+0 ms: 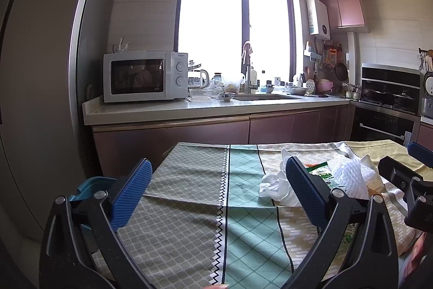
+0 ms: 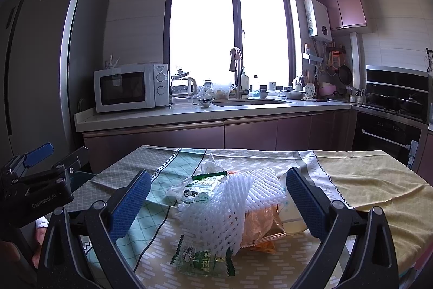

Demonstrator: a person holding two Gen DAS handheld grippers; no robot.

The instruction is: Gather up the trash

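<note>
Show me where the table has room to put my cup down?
The yellow cloth right of the trash pile is bare. So are the grey and green panels left of the crumpled white plastic. The middle is crowded: foam netting, green wrappers, orange packet.

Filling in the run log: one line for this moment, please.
phase: approach | left gripper: open, empty | right gripper: open, over trash pile | white foam net: on tablecloth, ungrasped
</note>
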